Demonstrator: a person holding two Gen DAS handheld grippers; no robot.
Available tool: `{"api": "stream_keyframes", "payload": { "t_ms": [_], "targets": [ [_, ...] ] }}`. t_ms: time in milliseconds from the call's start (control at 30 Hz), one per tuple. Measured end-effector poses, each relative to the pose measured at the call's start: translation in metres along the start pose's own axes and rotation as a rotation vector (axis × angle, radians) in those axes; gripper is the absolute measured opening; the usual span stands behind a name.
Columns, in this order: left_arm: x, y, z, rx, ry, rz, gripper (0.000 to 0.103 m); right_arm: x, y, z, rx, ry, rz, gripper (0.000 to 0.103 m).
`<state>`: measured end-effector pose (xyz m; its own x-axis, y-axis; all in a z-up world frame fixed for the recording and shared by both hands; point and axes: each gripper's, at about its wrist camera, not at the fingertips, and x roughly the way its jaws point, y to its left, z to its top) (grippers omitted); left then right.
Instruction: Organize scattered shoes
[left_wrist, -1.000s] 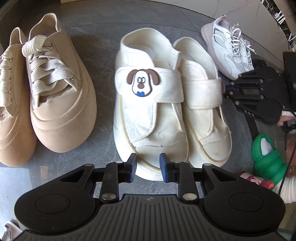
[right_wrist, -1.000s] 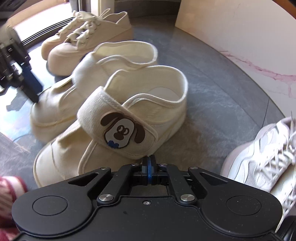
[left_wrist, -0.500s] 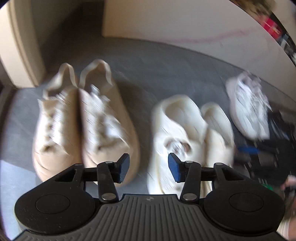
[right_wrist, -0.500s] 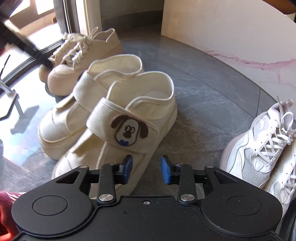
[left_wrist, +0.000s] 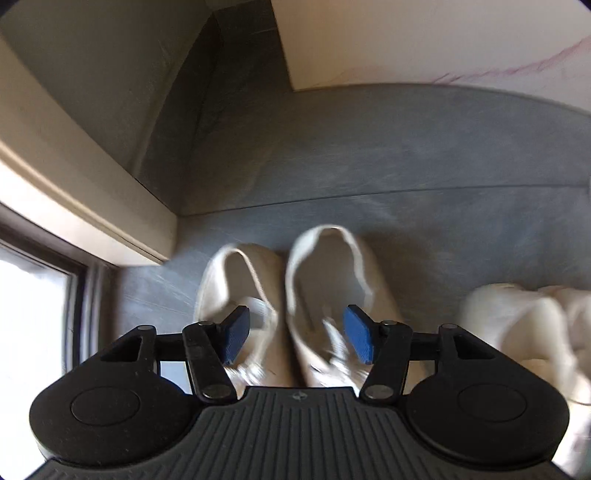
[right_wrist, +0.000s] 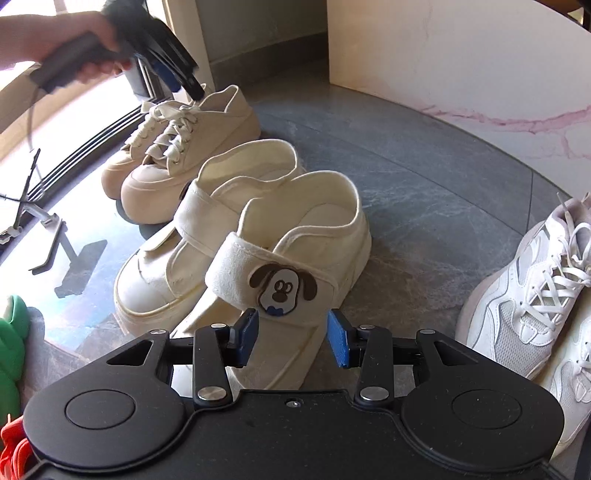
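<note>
My left gripper (left_wrist: 298, 339) hangs over the beige lace-up pair (left_wrist: 295, 295), jaws opening, nothing between the pads. The right wrist view shows it as a hand-held left gripper (right_wrist: 184, 85) just above the heels of the beige pair (right_wrist: 184, 147). My right gripper (right_wrist: 292, 339) is low over the cream strap shoe with the dog patch (right_wrist: 282, 288), jaws opening and pads clear of it. Its mate (right_wrist: 192, 236) lies close on the left. The cream pair (left_wrist: 517, 332) shows blurred at the right of the left wrist view.
White sneakers (right_wrist: 535, 295) stand at the right on the grey stone floor (right_wrist: 424, 166). A green shoe (right_wrist: 11, 343) and something red (right_wrist: 14, 450) lie at the left edge. A marble wall (right_wrist: 461, 55) runs behind, and a window track (right_wrist: 74, 147) at the left.
My left gripper swung from the cream pair leftward to above the beige pair and widened. My right gripper went from shut to open and lifted a little off the dog-patch shoe.
</note>
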<state>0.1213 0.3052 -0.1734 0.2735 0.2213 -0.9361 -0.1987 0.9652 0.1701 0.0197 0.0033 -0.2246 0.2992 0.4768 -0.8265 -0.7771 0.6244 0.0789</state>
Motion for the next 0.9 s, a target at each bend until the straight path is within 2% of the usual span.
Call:
{"api": "stream_keyframes", "payload": {
  "t_ms": [133,267,300,333,400,433,467,667,900],
  "targets": [
    [0.020,0.013,0.003,-0.086,0.028,-0.045,0.055,-0.005,-0.007,-0.006,0.003,0.002,0.005,0.039],
    [0.028,0.015,0.003,-0.126,0.027,-0.069,0.054,-0.006,-0.014,-0.011,0.016,0.016,0.006,0.039],
    [0.032,0.014,0.003,-0.134,0.019,-0.075,0.051,-0.006,-0.015,-0.011,0.021,0.018,0.007,0.039],
    [0.033,0.014,0.003,-0.139,0.016,-0.082,0.039,-0.005,-0.016,-0.012,0.025,0.022,0.009,0.039],
    [0.035,0.014,0.005,-0.149,0.014,-0.074,0.026,-0.005,-0.018,-0.013,0.028,0.025,0.011,0.039],
    [0.036,0.015,0.006,-0.149,0.011,-0.065,0.016,-0.004,-0.019,-0.013,0.028,0.026,0.012,0.039],
    [0.036,0.015,0.006,-0.134,0.006,-0.054,0.013,-0.002,-0.020,-0.013,0.027,0.028,0.017,0.039],
    [0.039,0.008,0.009,-0.064,-0.015,-0.025,0.008,0.001,-0.021,-0.012,0.026,0.037,0.044,0.039],
    [0.035,-0.003,0.036,-0.020,-0.042,-0.059,0.007,0.007,-0.025,-0.014,0.030,0.061,0.057,0.039]
  ]
}}
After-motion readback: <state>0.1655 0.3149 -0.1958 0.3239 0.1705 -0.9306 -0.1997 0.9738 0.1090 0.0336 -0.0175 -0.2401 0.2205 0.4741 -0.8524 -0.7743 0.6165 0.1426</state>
